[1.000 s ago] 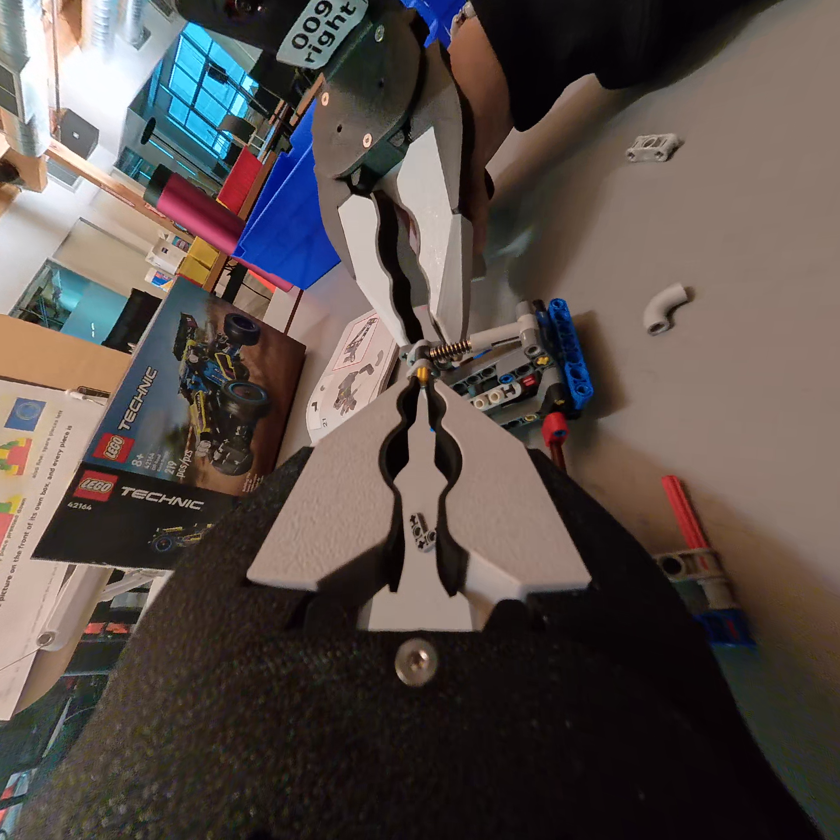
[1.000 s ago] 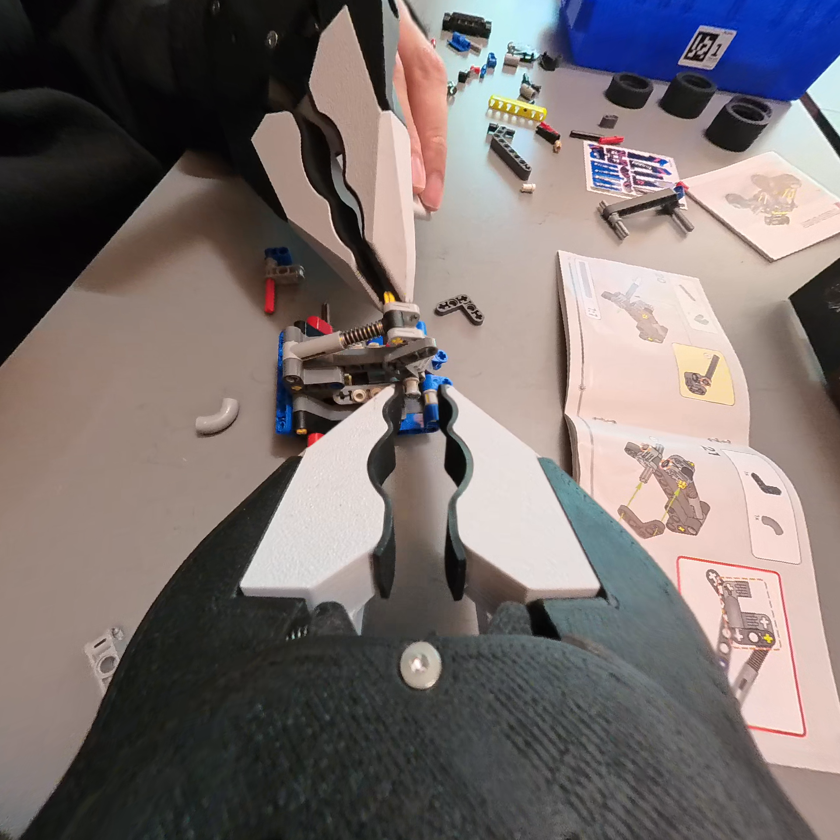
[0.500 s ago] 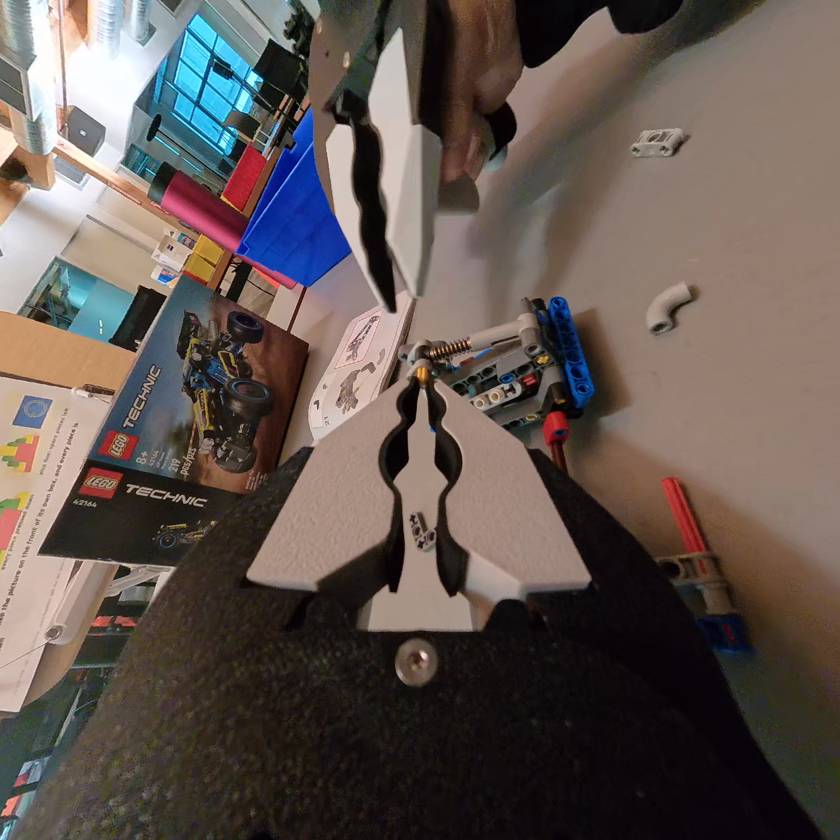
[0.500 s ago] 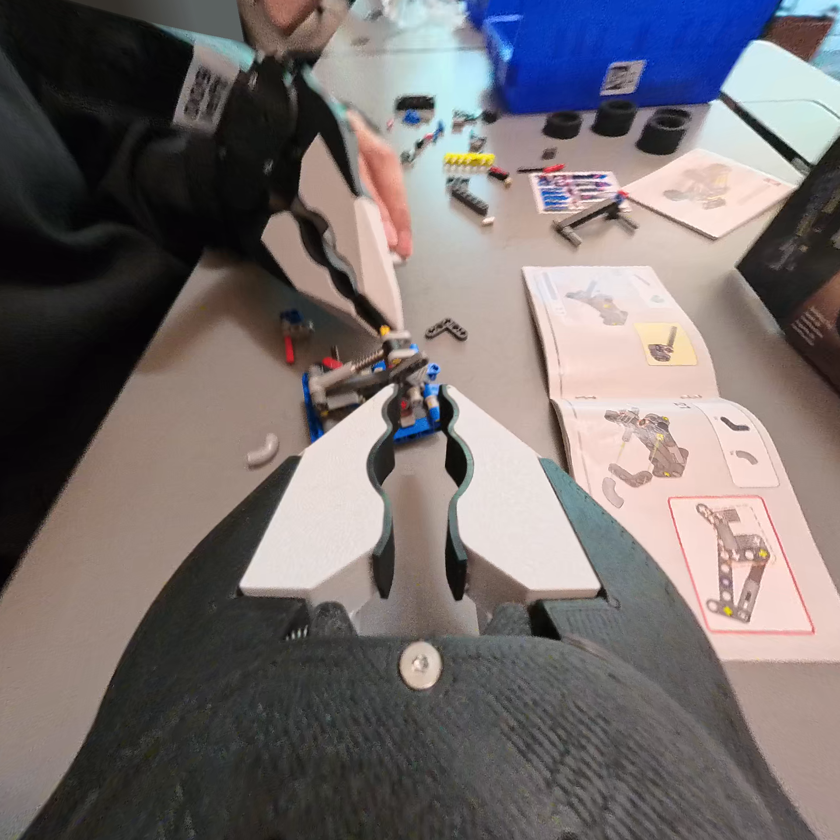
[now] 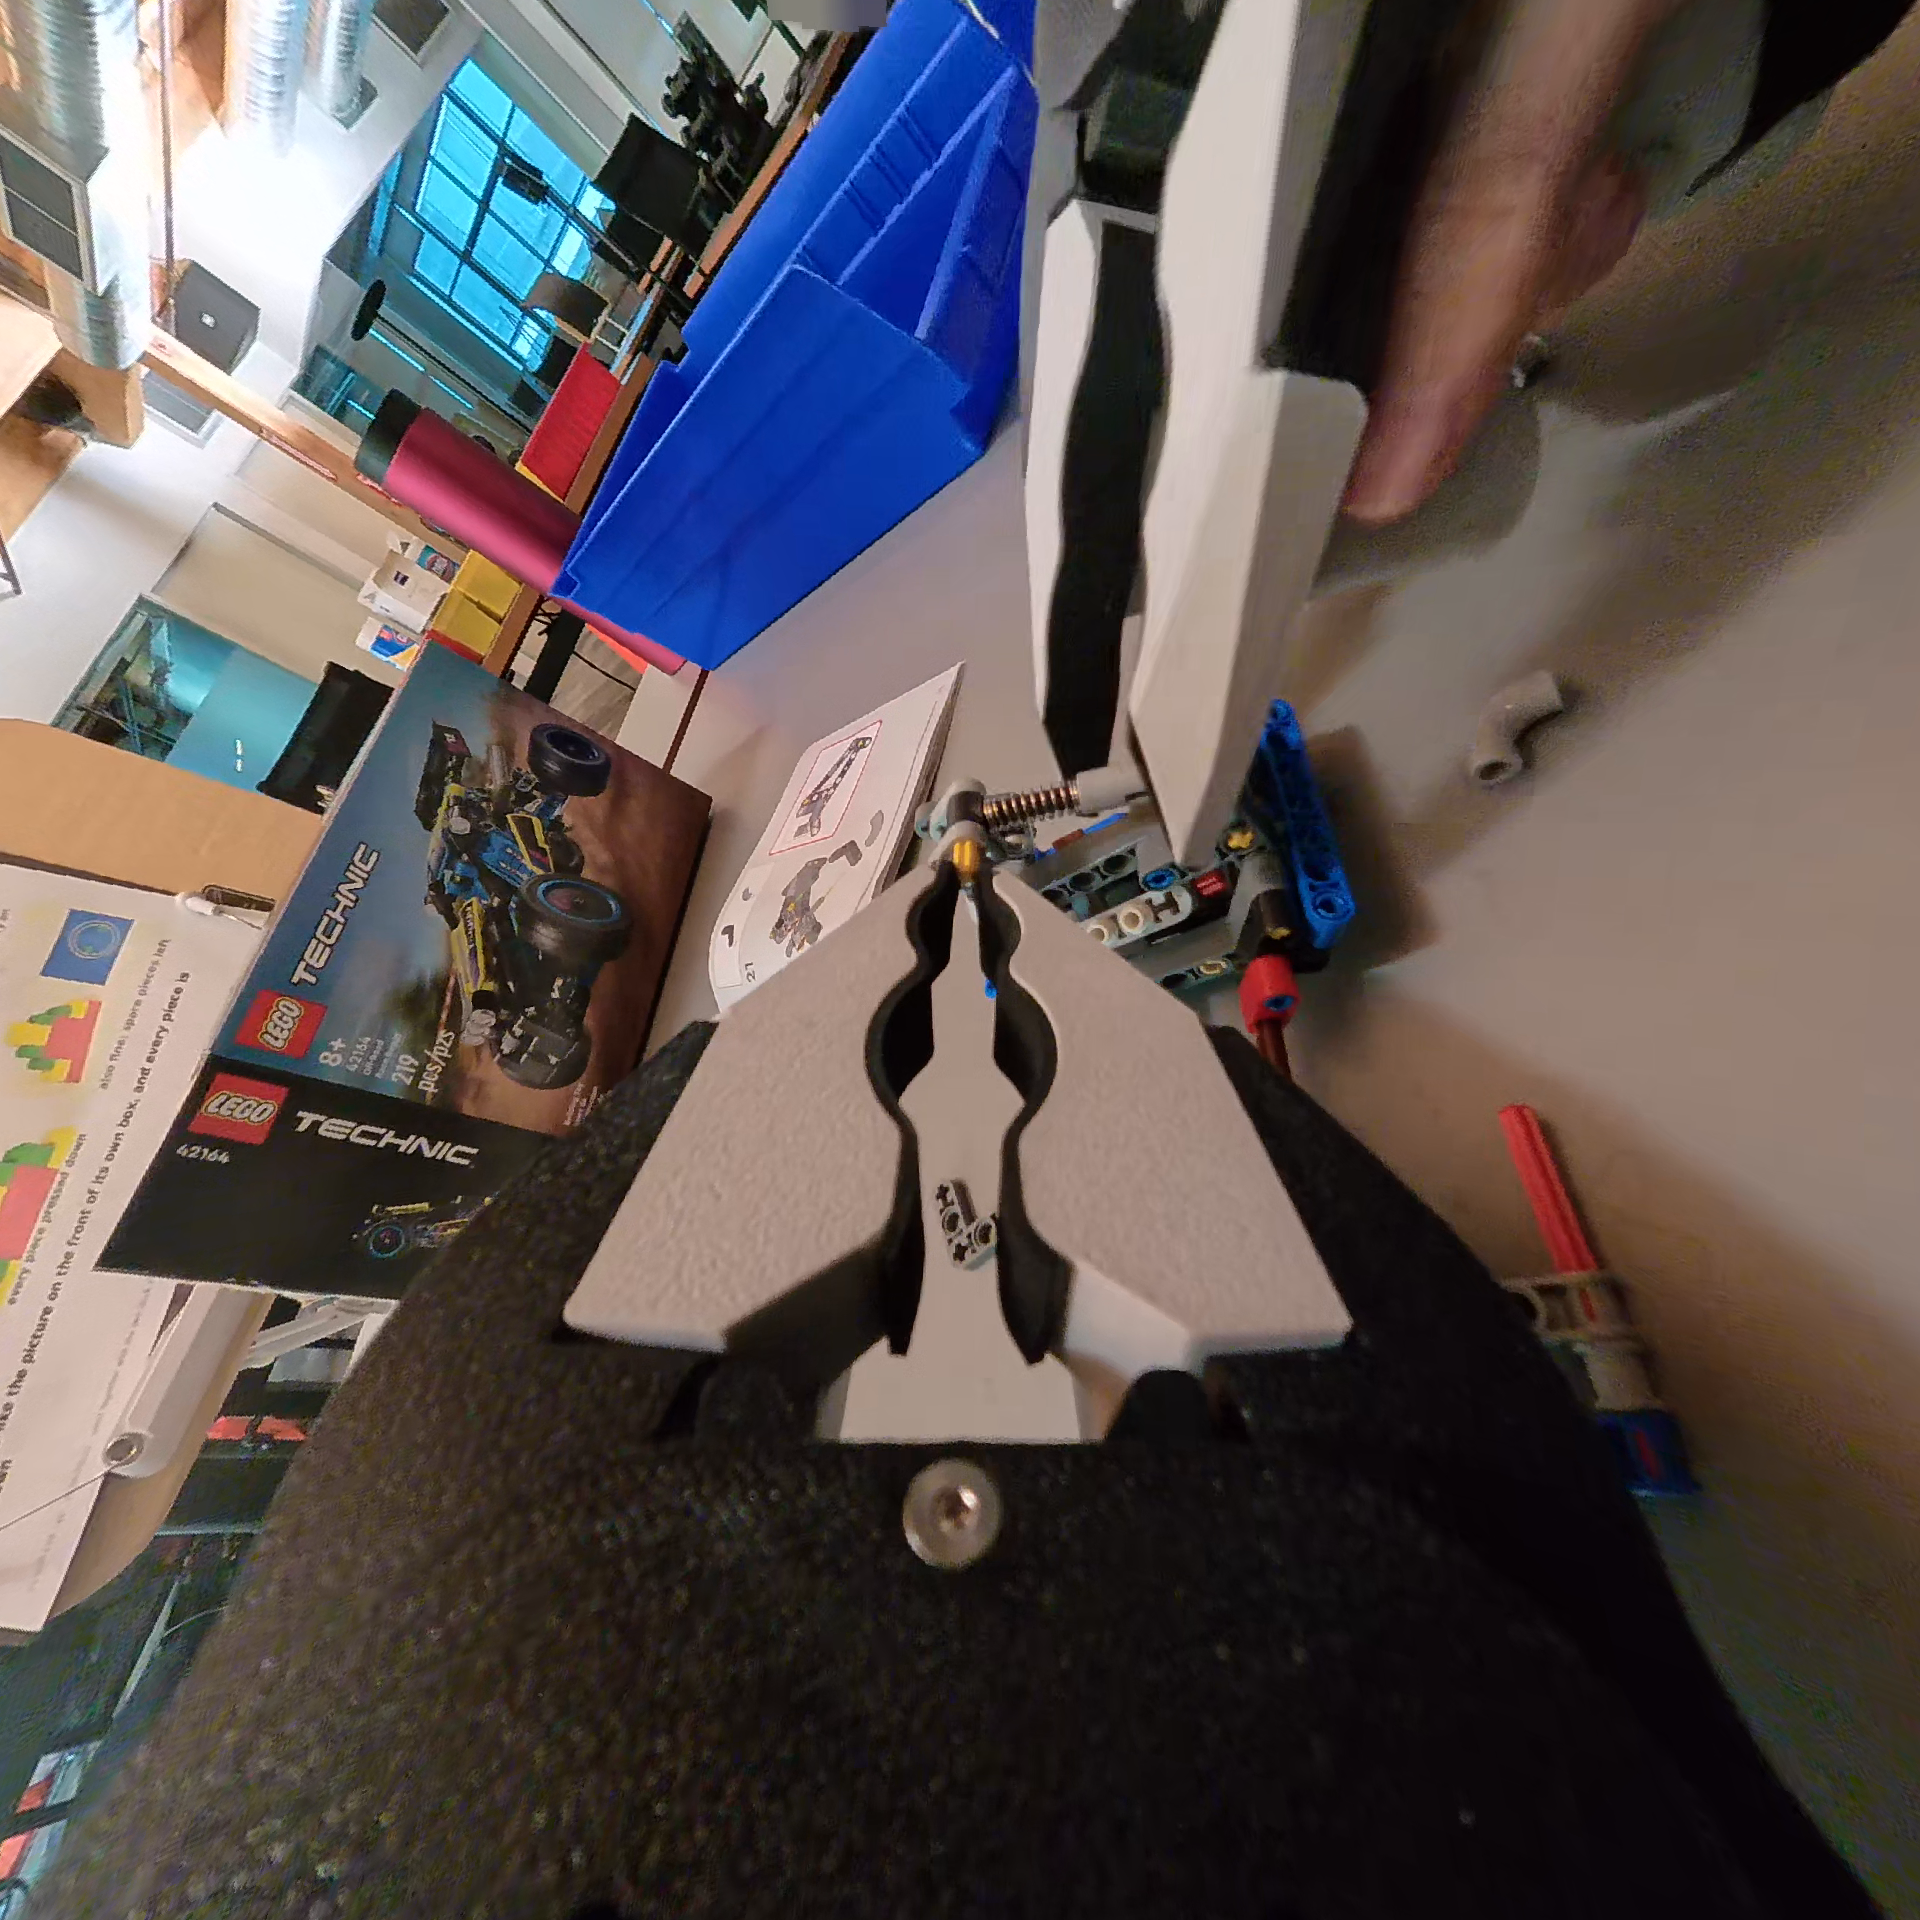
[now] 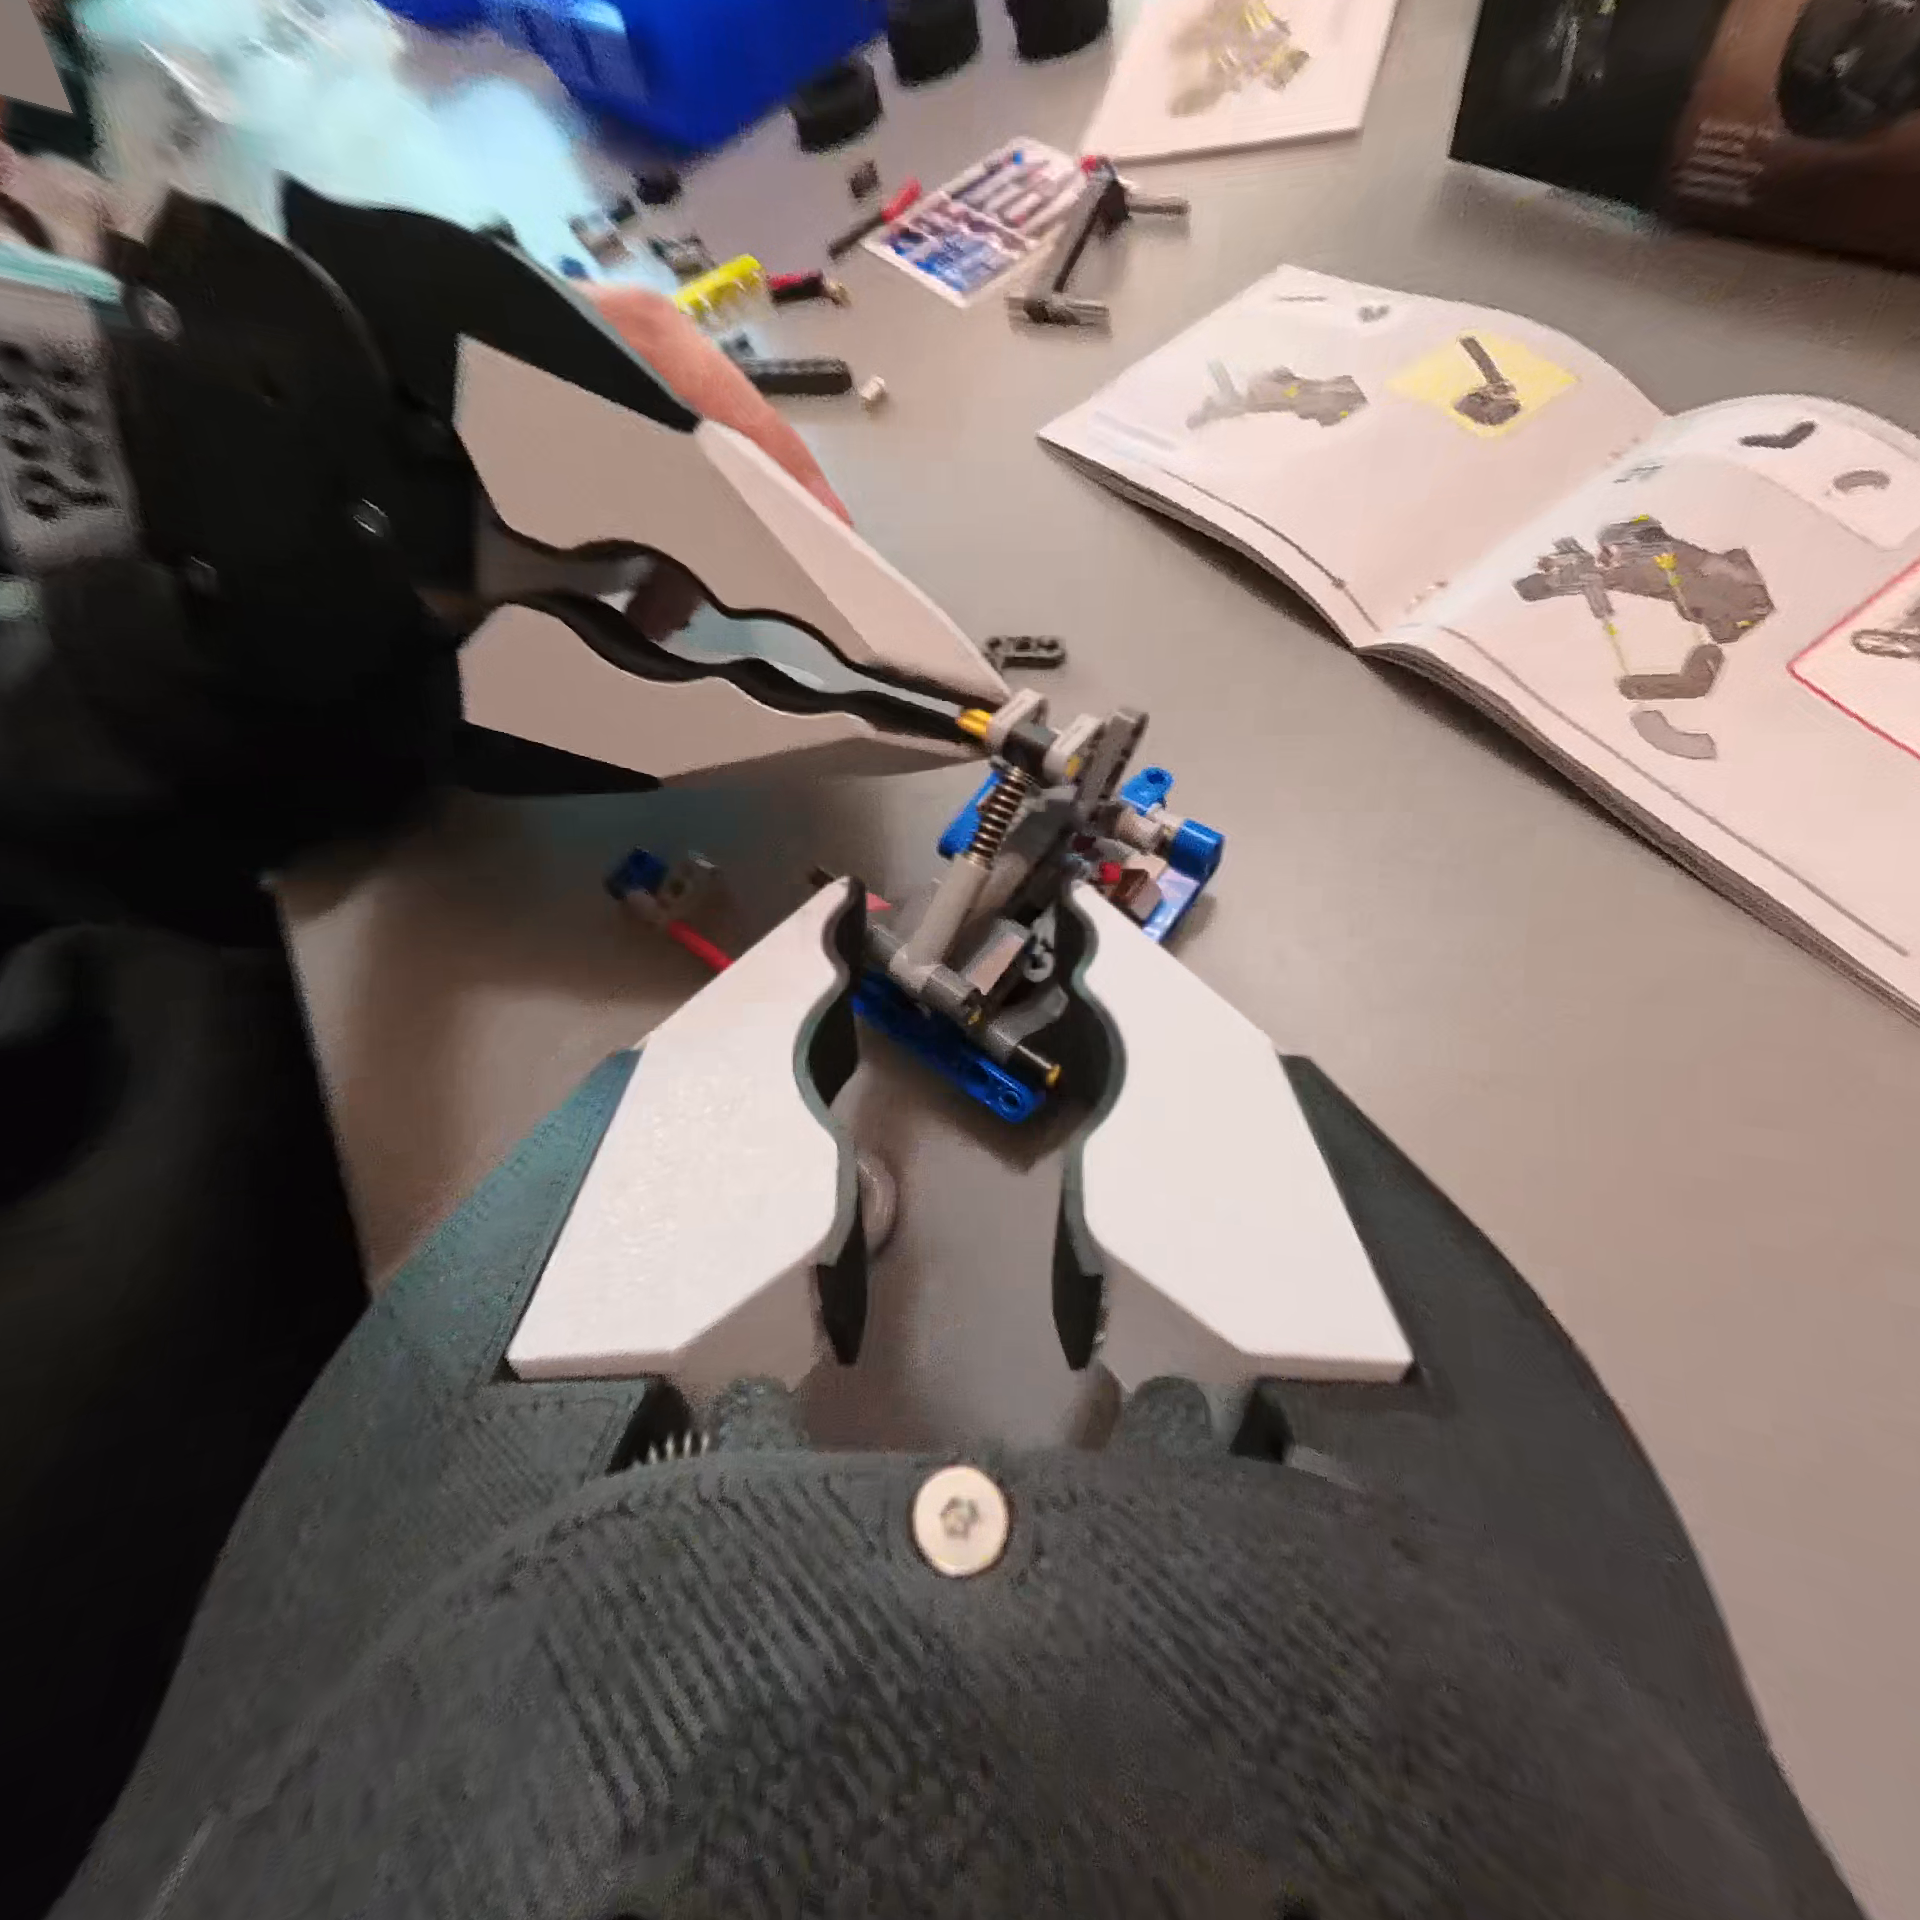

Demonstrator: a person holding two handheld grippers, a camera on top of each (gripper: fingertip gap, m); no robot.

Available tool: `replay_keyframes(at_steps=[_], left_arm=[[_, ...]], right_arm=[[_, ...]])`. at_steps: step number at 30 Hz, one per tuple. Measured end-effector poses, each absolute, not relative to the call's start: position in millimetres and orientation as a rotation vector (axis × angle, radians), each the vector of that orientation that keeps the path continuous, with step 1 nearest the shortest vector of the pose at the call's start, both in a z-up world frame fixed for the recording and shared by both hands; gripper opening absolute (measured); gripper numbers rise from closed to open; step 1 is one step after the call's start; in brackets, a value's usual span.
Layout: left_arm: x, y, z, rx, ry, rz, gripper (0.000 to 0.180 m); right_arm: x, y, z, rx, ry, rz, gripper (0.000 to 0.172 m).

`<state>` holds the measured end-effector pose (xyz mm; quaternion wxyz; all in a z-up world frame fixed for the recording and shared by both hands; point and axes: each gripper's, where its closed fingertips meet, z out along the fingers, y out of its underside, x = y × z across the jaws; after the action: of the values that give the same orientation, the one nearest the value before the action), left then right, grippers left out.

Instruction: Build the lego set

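Beside the open booklet (image 6: 1455, 499), our left gripper (image 5: 964, 878) pinches the brick model's (image 6: 1049, 894) yellow pin (image 5: 966, 858); our right gripper (image 6: 961, 914) straddles its blue base, jaws wide.

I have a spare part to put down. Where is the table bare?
Bare grey table lies between the brick assembly and the open instruction booklet, and near the curved grey piece. It is crowded beyond the left claw, around the yellow beam and sticker sheet.

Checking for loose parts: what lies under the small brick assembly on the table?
The brick assembly stands on bare grey table; its blue beam is lowest. Directly beneath is covered.
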<state>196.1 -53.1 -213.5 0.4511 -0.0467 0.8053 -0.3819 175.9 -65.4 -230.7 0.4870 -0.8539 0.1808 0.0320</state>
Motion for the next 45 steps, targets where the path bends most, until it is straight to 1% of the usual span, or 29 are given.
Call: replay_keyframes(at_steps=[1,7,10,12,16,19,25,45], left_arm=[[195.8,-53.3,-213.0,-0.117,1.99,-0.948,0.001],[195.2,-53.5,-213.5,-0.119,1.996,-0.942,0.001],[195.0,-54.1,-214.5,-0.122,2.0,-0.937,0.001],[194.0,-55.4,-214.0,-0.12,2.0,-0.94,0.001],[192.5,-57.1,-214.6,-0.11,2.003,-0.934,0.001],[192.1,-57.5,-213.6,-0.104,1.997,-0.93,0.001],[192.1,-57.8,-213.1,-0.105,1.991,-0.926,0.001],[191.3,-58.1,-214.9,-0.091,1.999,-0.914,0.001]], right_arm=[[176.6,-65.0,-230.9,-2.084,0.438,0.043,0.036],[188.5,-65.6,-232.3,-2.151,0.395,-0.118,0.028],[189.8,-66.5,-232.5,-2.174,0.354,-0.113,0.027],[190.7,-67.7,-230.7,-2.187,0.333,-0.106,0.029],[193.8,-59.6,-210.6,-2.084,0.33,-0.07,0.025],[196.0,-59.6,-213.0,-2.09,0.375,-0.034,0.025],[195.7,-62.5,-215.2,-2.092,0.423,-0.052,0.017],[192.4,-61.7,-211.7,-2.032,0.463,-0.082,0.011]])
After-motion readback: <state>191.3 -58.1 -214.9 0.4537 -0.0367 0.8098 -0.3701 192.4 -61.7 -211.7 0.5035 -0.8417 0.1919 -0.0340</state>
